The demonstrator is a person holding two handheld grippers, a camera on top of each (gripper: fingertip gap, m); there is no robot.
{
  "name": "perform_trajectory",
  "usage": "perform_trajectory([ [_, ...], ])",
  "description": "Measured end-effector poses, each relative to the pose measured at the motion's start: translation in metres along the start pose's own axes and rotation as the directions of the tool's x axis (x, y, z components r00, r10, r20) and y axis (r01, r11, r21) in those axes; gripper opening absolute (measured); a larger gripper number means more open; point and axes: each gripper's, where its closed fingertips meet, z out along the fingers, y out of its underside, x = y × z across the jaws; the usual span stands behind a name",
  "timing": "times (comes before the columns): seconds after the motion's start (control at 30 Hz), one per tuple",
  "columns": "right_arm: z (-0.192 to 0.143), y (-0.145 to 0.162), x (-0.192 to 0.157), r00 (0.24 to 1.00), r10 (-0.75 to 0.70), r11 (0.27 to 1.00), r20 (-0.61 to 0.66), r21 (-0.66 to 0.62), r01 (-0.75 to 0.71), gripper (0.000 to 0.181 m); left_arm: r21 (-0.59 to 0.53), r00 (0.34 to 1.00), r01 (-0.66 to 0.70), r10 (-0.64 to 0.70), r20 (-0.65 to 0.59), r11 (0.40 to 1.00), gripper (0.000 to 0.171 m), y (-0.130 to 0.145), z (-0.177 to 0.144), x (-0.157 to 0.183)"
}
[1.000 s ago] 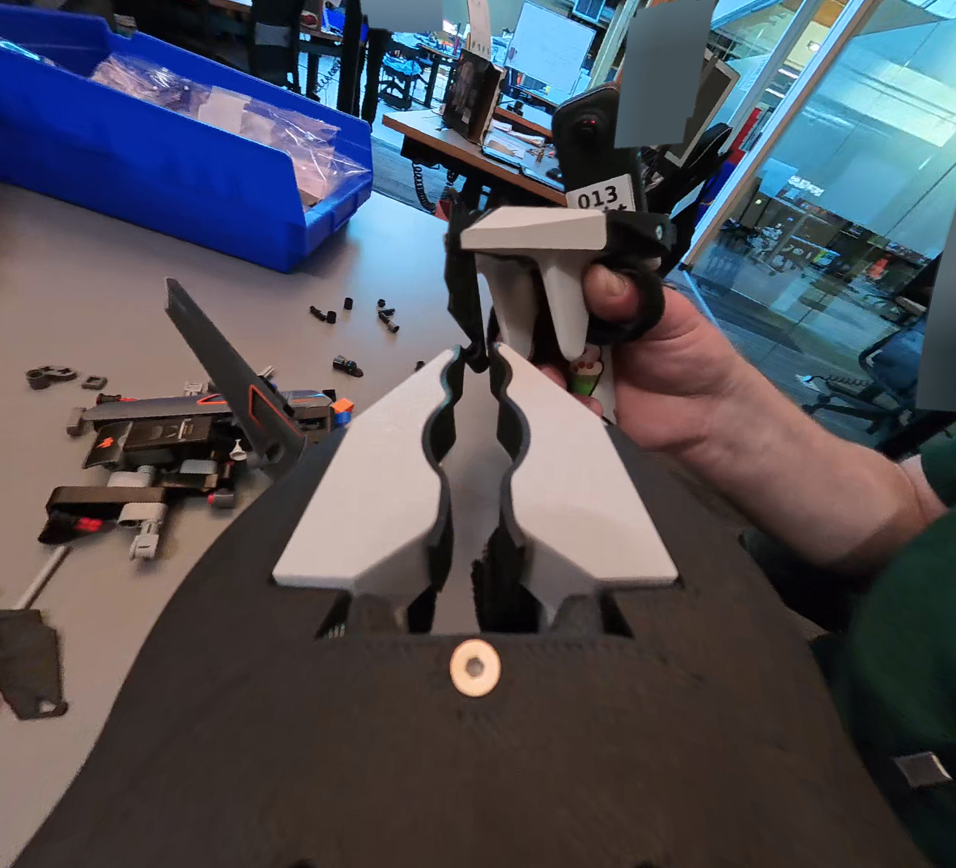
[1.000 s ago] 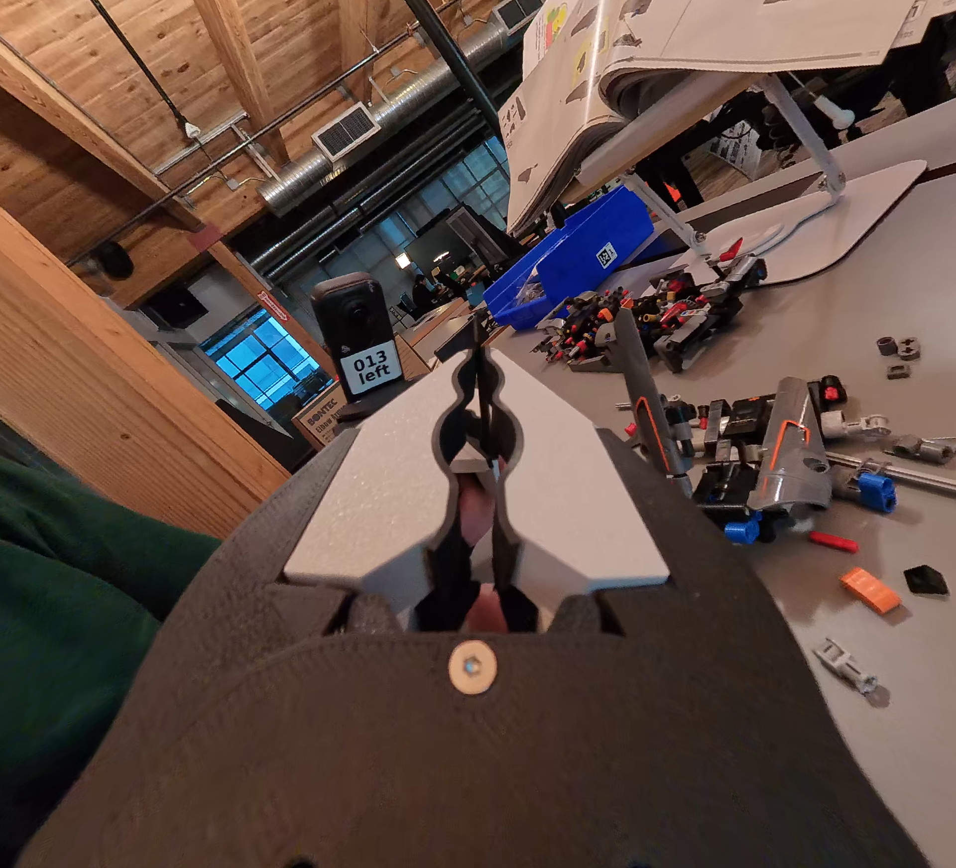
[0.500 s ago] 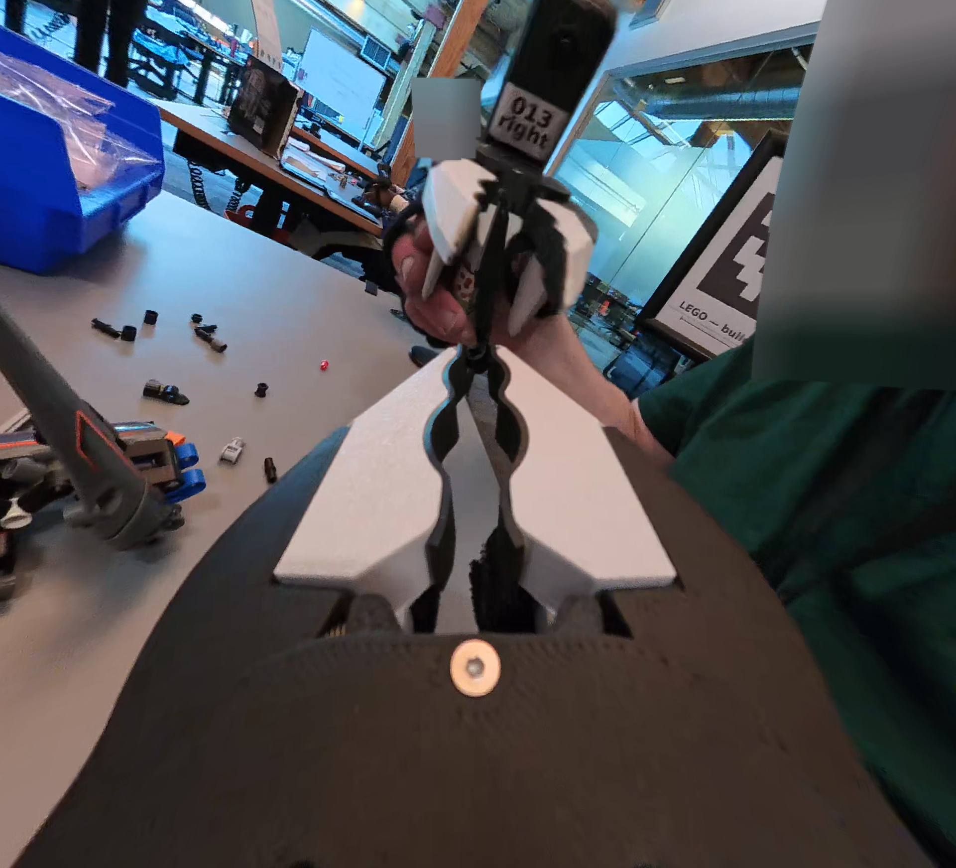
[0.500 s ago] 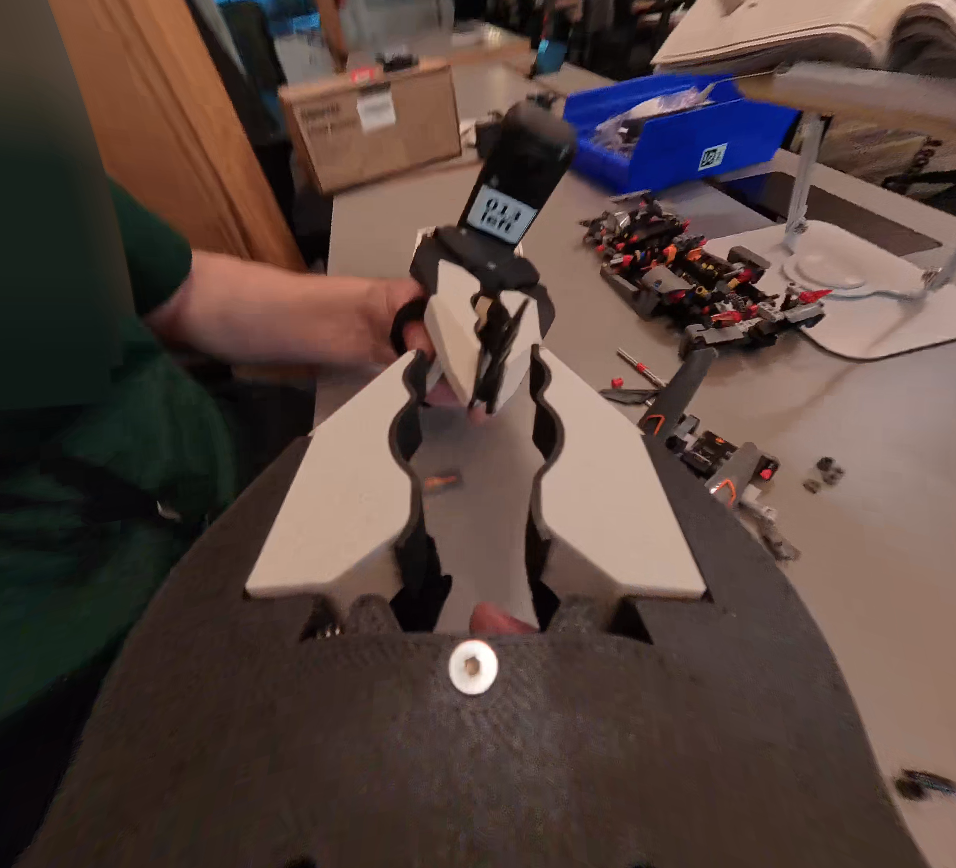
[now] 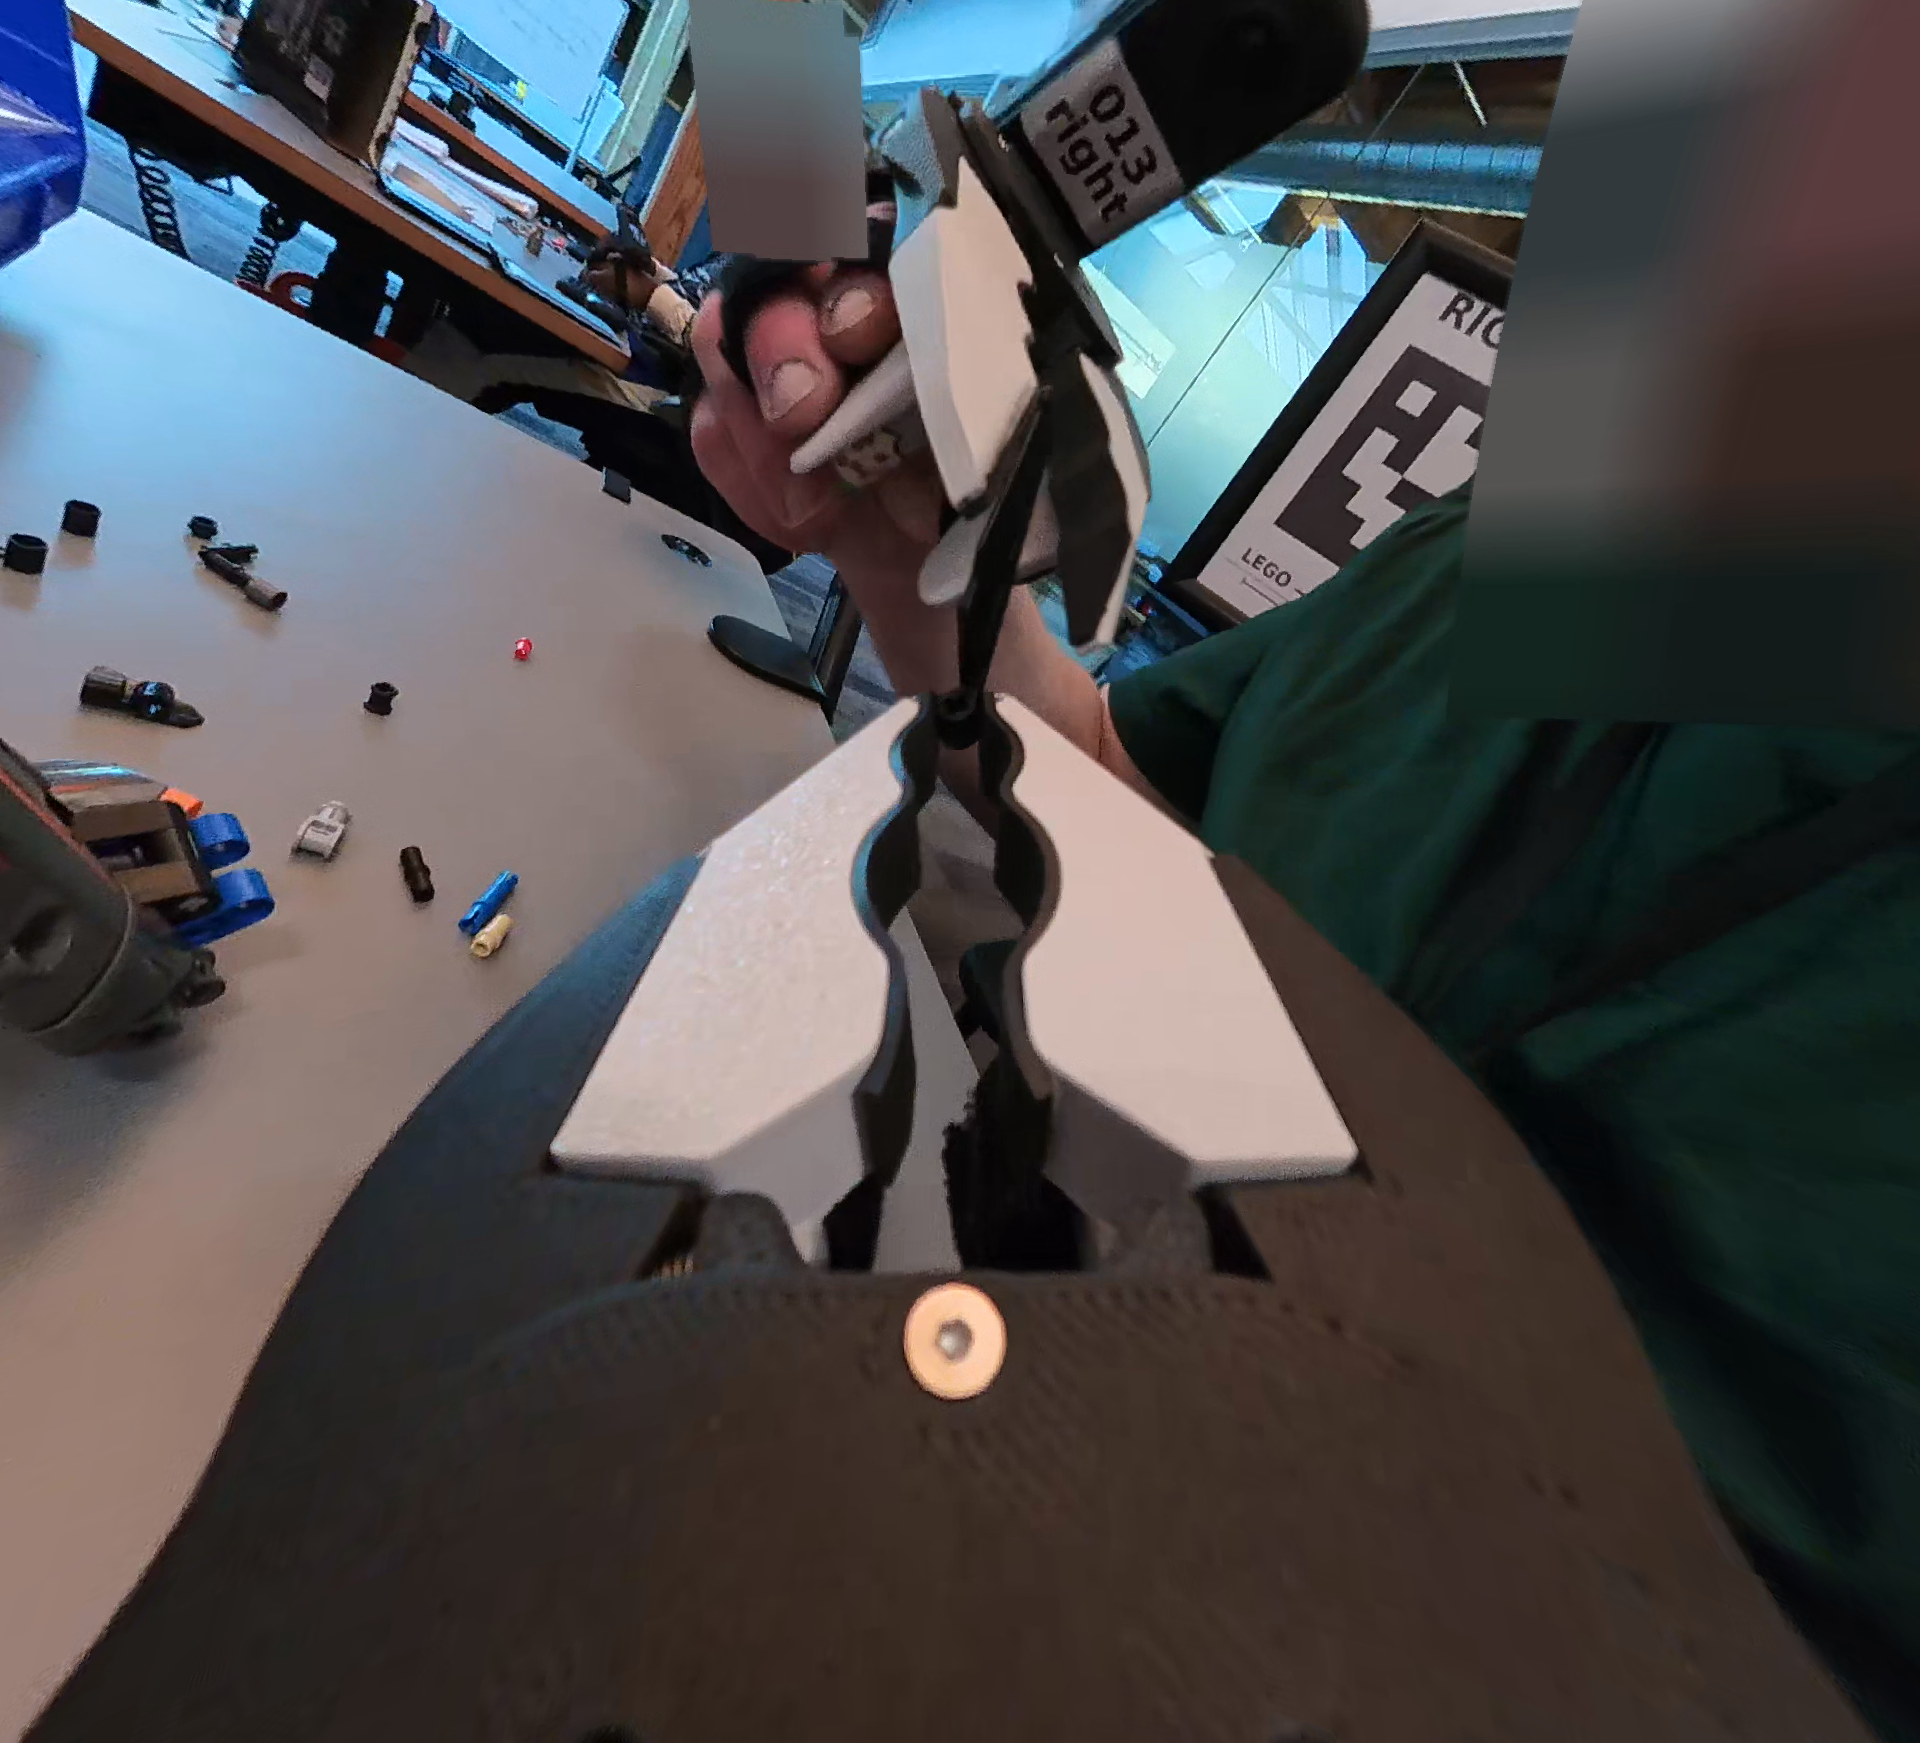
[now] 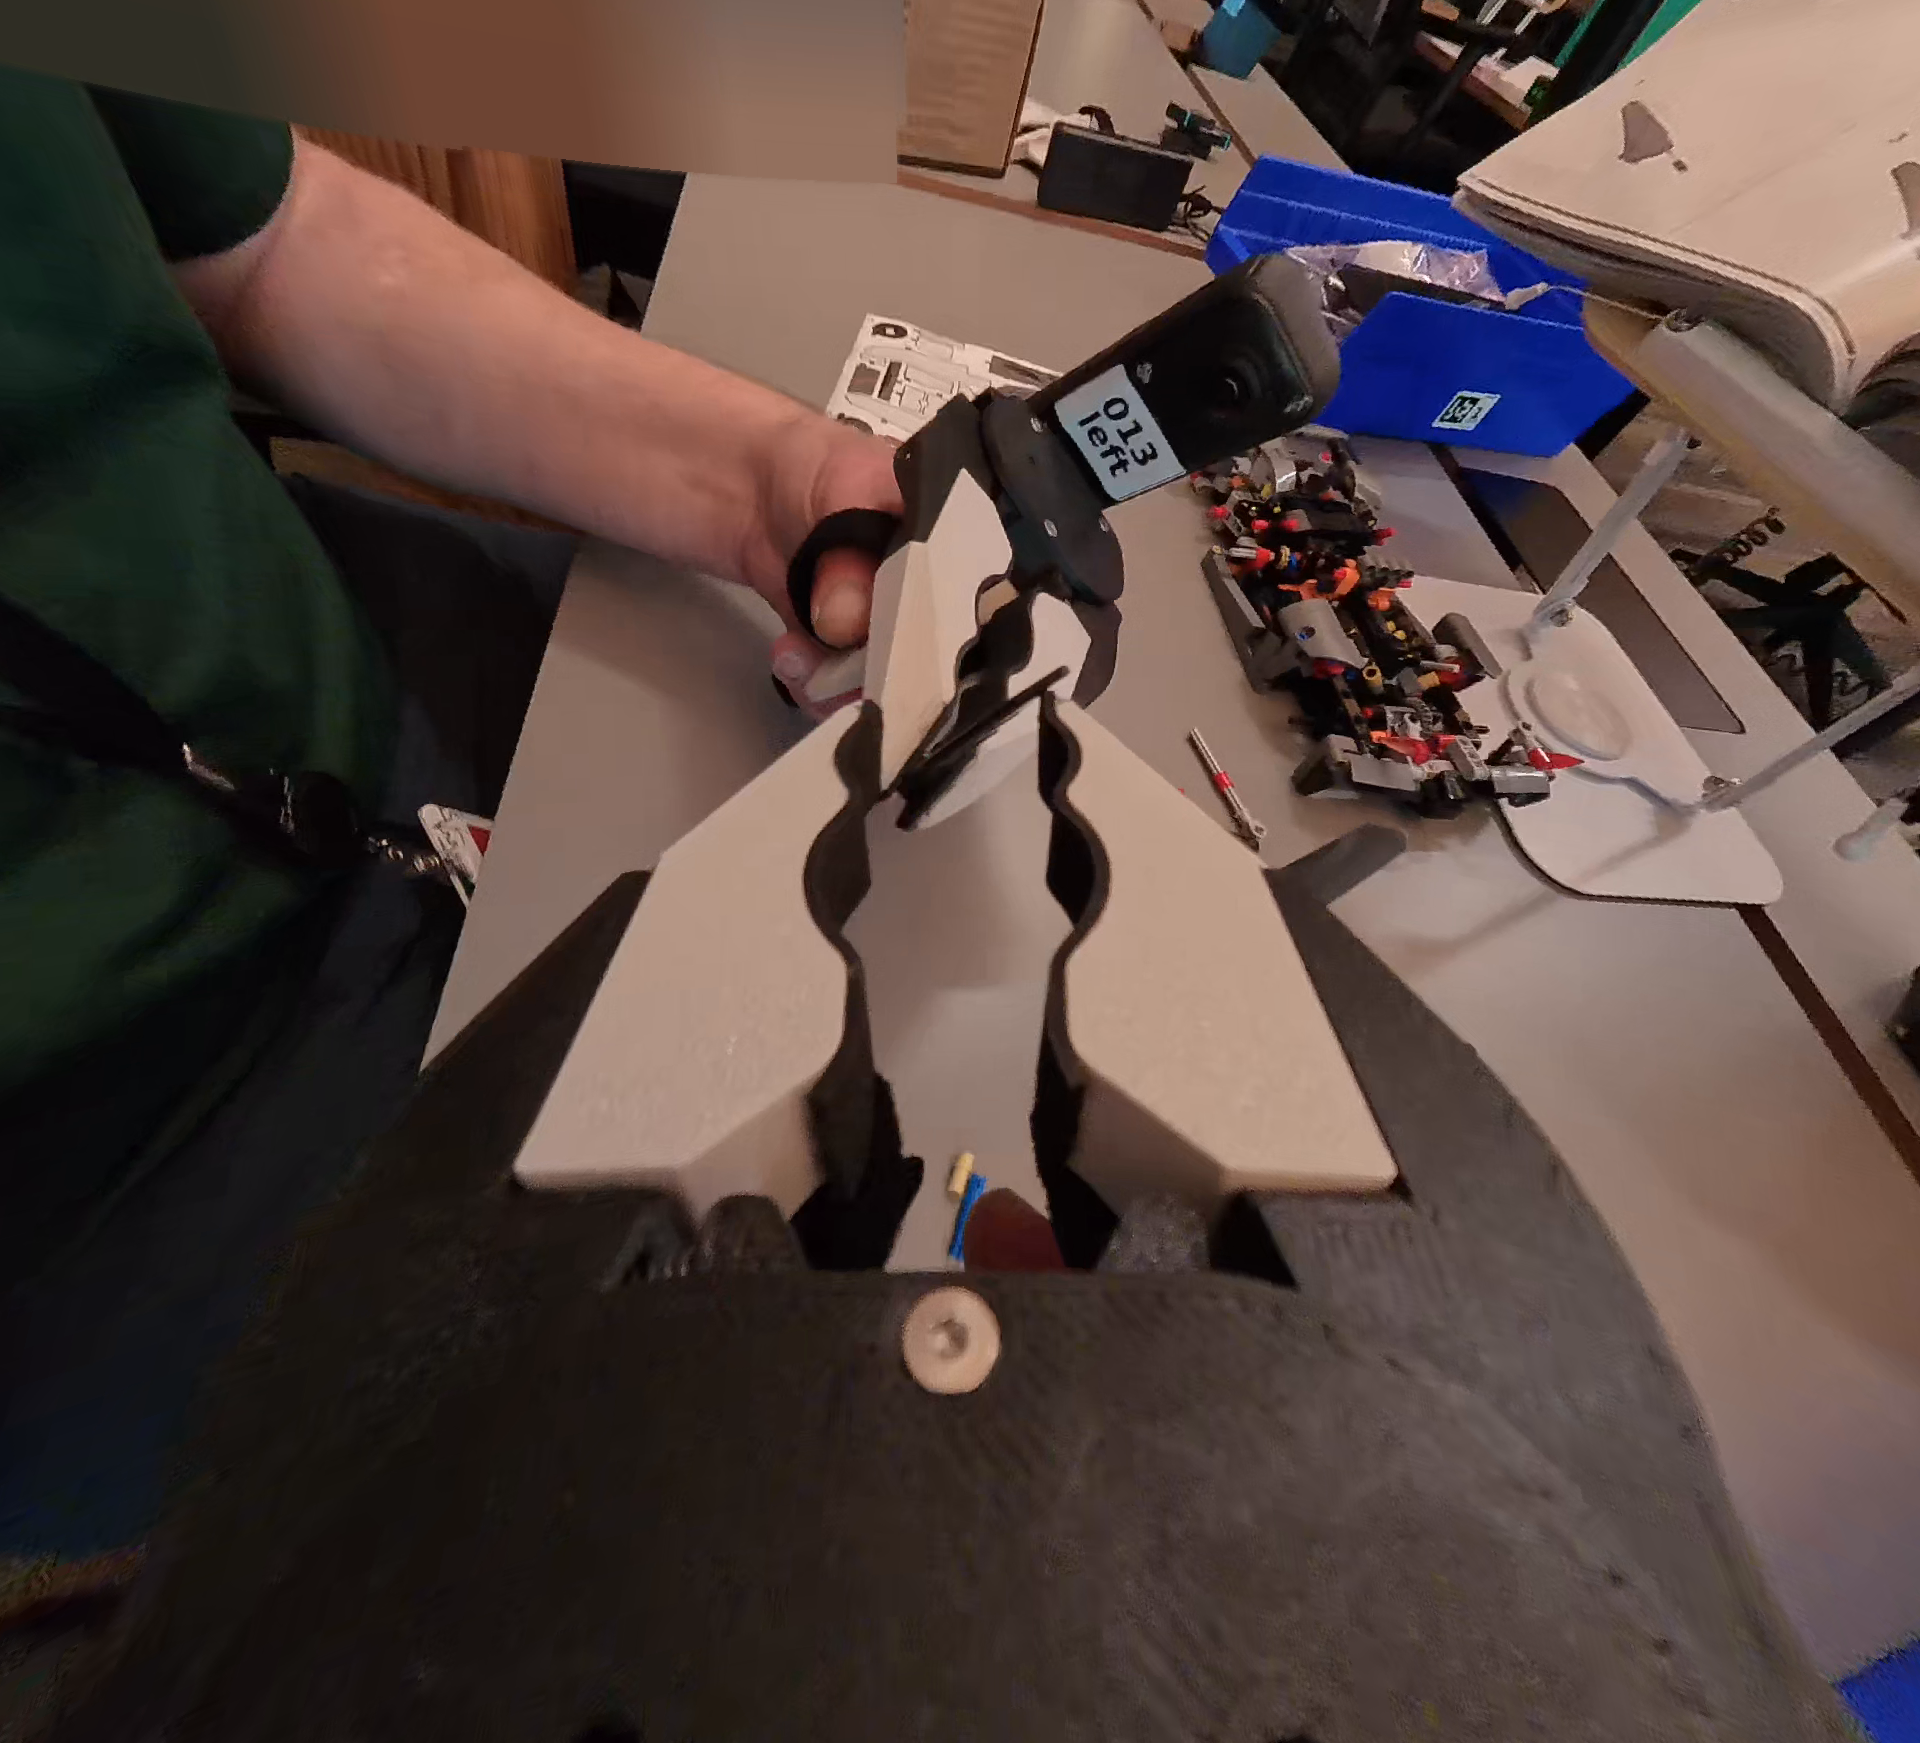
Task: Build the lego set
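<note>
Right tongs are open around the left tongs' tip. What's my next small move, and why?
Probably ease the right tongs straight back, clear of the left tongs. The right jaws stand wide open and grip nothing, while the left tongs appear shut on the thin black piece that runs up between the right jaws. Backing out straight should avoid knocking it.

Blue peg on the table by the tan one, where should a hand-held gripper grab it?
Probably come straight down from above and pinch the blue peg across its thin sides, toward the end far from the tan peg. It lies flat on the table, and the tan peg crowds its near end.
</note>
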Motion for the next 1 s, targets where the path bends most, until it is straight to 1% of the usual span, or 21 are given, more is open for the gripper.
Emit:
perform_trajectory([
  [0.03,0.001,0.0,0.0,1.0,-0.002,1.0,0.011,-0.003,0.002,0.023,-0.021,1.0,0.003,-0.003,-0.005,1.0,0.005,0.003,0.0,0.001],
  [0.07,0.001,-0.002,0.0,1.0,0.009,1.0,0.027,0.013,-0.009,0.023,-0.032,1.0,0.006,-0.007,-0.013,0.999,0.005,0.004,0.001,0.002],
  [0.13,0.003,0.0,0.006,0.997,0.064,0.998,0.046,0.023,-0.065,0.03,-0.035,1.0,0.015,-0.016,-0.014,0.999,0.005,0.004,0.0,0.0],
  [0.2,0.005,-0.001,0.006,0.992,0.088,0.994,0.091,0.052,-0.093,0.029,-0.043,1.0,0.013,-0.014,-0.015,0.999,0.005,0.005,-0.002,-0.001],
  [0.27,0.008,0.002,0.003,0.987,0.091,0.994,0.132,0.05,-0.098,0.024,-0.035,0.999,0.015,-0.016,-0.029,0.999,0.005,0.004,-0.004,0.0],
  [0.33,0.01,0.003,0.002,0.985,0.083,0.994,0.153,0.064,-0.093,0.014,-0.029,0.999,0.011,-0.012,-0.05,1.0,0.005,0.004,-0.005,0.002],
  [0.43,0.011,0.003,0.001,0.978,0.087,0.991,0.192,0.083,-0.104,0.012,-0.032,0.997,0.023,-0.025,-0.068,0.999,0.005,0.005,-0.004,0.003],
  [0.5,0.01,0.004,0.001,0.973,0.099,0.99,0.209,0.077,-0.117,0.011,-0.035,0.998,0.021,-0.023,-0.056,0.999,0.005,0.006,-0.003,0.001],
  [0.53,0.008,0.003,0.003,0.973,0.092,0.99,0.21,0.09,-0.112,0.0,-0.021,0.999,0.017,-0.018,-0.032,1.0,0.008,0.003,-0.004,-0.002],
  [0.6,0.003,0.004,0.011,0.976,0.096,0.987,0.194,0.107,-0.118,0.0,0.03,0.998,-0.002,0.0,0.06,1.0,0.013,-0.006,-0.008,-0.013],
  [0.67,-0.002,0.008,0.018,0.976,0.111,0.984,0.188,0.115,-0.134,0.0,0.07,0.991,-0.053,0.044,0.125,0.996,0.008,-0.014,-0.014,-0.015],
  [0.73,-0.002,0.015,0.021,0.976,0.116,0.986,0.185,0.096,-0.135,0.0,0.03,0.975,-0.101,0.093,0.204,0.994,0.004,-0.01,-0.014,-0.021],
  [0.77,-0.001,0.019,0.025,0.979,0.118,0.987,0.168,0.09,-0.134,0.0,0.024,0.967,-0.098,0.089,0.241,0.995,0.004,-0.009,-0.015,-0.026],
  [0.83,-0.002,0.024,0.03,0.976,0.139,0.984,0.166,0.084,-0.155,0.0,0.047,0.958,-0.105,0.088,0.275,0.993,0.013,-0.013,-0.019,-0.03],
  [0.87,-0.003,0.026,0.033,0.977,0.141,0.984,0.16,0.089,-0.156,0.0,0.056,0.939,-0.133,0.108,0.327,0.989,0.016,-0.016,-0.024,-0.035],
  [0.93,-0.005,0.03,0.04,0.975,0.166,0.98,0.147,0.086,-0.18,0.0,0.023,0.896,-0.19,0.164,0.413,0.981,0.023,-0.017,-0.031,-0.041],
  [0.97,-0.006,0.033,0.045,0.977,0.176,0.979,0.122,0.08,-0.187,0.0,0.021,0.857,-0.232,0.194,0.476,0.973,0.026,-0.022,-0.037,-0.046],
  [1.0,-0.007,0.035,0.051,0.976,0.193,0.976,0.103,0.079,-0.202,0.0,-0.007,0.809,-0.277,0.237,0.538,0.961,0.028,-0.025,-0.042,-0.05],
])
